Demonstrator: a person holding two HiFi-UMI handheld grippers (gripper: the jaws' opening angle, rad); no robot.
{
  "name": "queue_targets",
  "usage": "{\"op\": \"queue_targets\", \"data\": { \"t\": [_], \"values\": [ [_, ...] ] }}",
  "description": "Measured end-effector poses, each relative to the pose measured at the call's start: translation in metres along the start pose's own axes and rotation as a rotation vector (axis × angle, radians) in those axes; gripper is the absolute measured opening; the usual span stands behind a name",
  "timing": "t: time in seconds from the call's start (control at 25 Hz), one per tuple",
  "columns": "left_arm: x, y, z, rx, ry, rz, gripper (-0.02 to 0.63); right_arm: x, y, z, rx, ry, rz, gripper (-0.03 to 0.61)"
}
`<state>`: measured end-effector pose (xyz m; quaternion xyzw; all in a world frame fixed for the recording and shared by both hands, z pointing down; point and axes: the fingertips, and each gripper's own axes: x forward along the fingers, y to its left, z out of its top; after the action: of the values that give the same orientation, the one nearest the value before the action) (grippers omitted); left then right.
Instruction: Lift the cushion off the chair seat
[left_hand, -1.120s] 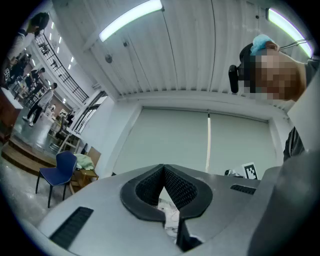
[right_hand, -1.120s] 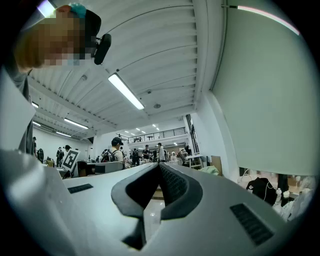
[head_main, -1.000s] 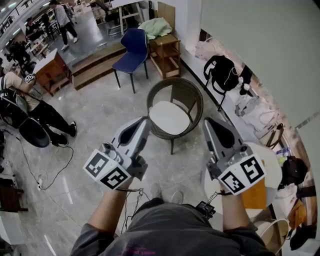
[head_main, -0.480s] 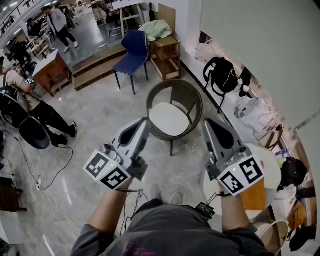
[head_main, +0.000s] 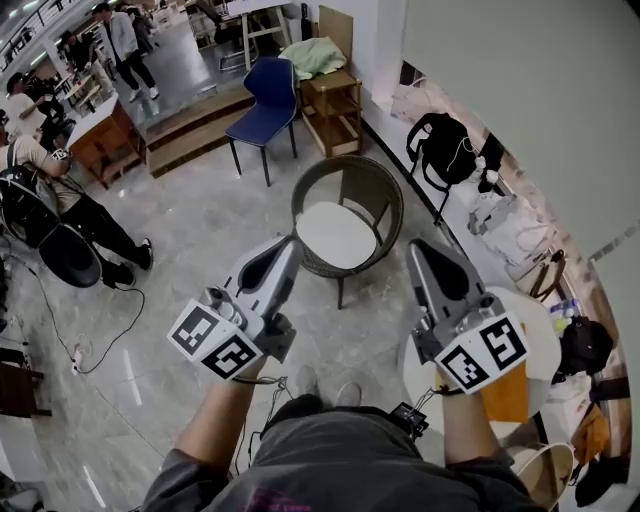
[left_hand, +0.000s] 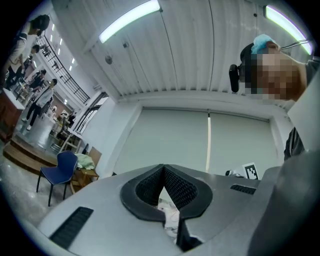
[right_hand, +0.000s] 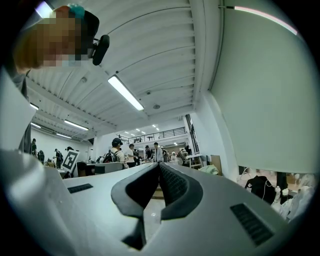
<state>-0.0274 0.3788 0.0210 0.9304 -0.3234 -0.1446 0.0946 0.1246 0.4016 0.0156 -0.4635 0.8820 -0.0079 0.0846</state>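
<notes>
- Wicker chair (head_main: 378, 190), round-backed with dark legs, stood on the grey polished floor (head_main: 200, 240) directly ahead of the person.
- White cushion (head_main: 338, 234) lay flat on the chair seat and filled most of it. Neither tool was on it.
- Left gripper (head_main: 291, 243) was held out in front, its marker cube nearest the body. The jaws were clenched, ribbed pads pressed together, with nothing between them.
- From the head view its tip lined up with the chair's near-left rim. Contact could not be judged from above.
- The left gripper view looked out at a pale wall blind and a ceiling light strip.
- Right gripper (head_main: 413, 243) was held level with the left, to the right of the chair. Its jaws were likewise clenched and gripped nothing, and the tip sat just beside the chair's right edge.
- The right gripper view looked across an open hall with people standing in the distance.
- Blue chair (head_main: 268, 95) stood beyond the wicker one. A wooden side table (head_main: 333, 105) beside it carried a pale green cloth (head_main: 312, 55).
- Black backpack (head_main: 445, 140) rested along the right wall among pale bags.
- A person (head_main: 70, 215) in dark trousers stood at far left, with a cable (head_main: 110, 345) trailing across the floor nearby.
</notes>
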Motion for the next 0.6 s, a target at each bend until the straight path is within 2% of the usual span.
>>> {"op": "queue_targets", "data": {
  "t": [0.6],
  "values": [
    [0.02,-0.001,-0.012,0.014,-0.011,0.028,0.009,-0.006,-0.028,-0.004,-0.004,0.002,0.02,0.012]
  ]
}}
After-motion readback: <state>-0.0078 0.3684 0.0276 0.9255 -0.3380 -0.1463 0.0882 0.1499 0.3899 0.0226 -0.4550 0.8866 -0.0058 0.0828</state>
